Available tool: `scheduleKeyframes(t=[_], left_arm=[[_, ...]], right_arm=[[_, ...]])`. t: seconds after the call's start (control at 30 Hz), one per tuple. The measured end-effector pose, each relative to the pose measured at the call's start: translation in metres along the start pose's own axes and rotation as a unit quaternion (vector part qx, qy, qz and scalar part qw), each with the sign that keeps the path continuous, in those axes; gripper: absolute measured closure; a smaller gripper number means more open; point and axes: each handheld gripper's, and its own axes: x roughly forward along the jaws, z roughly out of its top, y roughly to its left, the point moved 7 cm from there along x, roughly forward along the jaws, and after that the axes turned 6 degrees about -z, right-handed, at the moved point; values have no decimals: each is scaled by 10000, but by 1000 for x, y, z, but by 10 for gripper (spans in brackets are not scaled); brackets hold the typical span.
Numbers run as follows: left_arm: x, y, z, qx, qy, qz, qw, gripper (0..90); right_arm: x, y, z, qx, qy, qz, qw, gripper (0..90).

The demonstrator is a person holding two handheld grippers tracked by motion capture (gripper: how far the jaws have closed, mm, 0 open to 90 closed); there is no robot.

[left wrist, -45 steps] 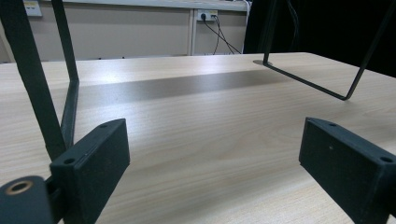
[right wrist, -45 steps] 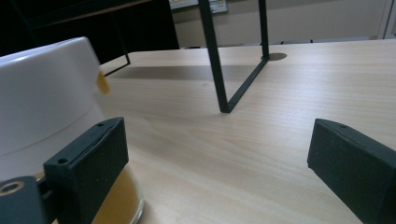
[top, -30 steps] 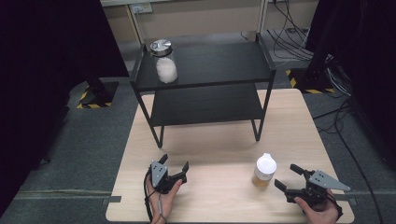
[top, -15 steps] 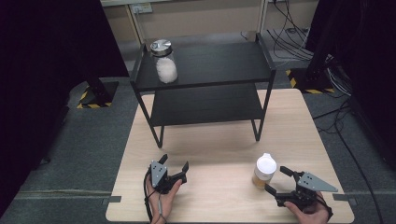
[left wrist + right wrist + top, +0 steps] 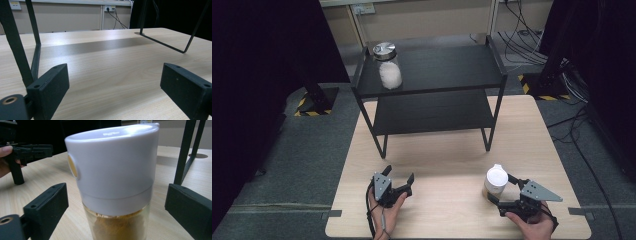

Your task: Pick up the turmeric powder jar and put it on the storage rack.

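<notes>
Right gripper view puts the white-capped jar right between the wide open jaws, and neither one touches it. It stands up straight on the wooden surface, near the front right. The cap looks like smooth plastic and may be slippery. The clear part below holds brown powder, so I think it is light but hard. A good place to squeeze is the see-through body under the cap. The right gripper sits around it. The left gripper is well apart, jaws wide and holding nothing. I count two jars: this one, and one metal-lidded jar on the black shelf. There are two grippers and one shelf.
</notes>
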Motion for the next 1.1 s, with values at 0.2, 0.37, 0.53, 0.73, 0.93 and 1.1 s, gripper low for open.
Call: scheduleKeyframes(t=[0.2,0.37,0.53,0.73,0.93,1.1], left_arm=[[0,1,0,-24,4,-7,10000,79],[0,1,0,-19,9,-16,10000,79],[0,1,0,-30,14,-22,10000,79],[0,1,0,-15,21,-19,10000,79],[1,1,0,-12,18,-19,10000,79],[0,1,0,-23,12,-24,10000,79]], right_arm=[[6,0,1,-30,3,-6,10000,128],[9,0,0,-78,45,22,10000,200],[10,1,0,-161,137,48,9998,271],[10,2,-1,-178,103,-4,9998,295],[10,3,4,-187,196,-20,9996,302],[13,2,8,-111,268,-27,9996,306]])
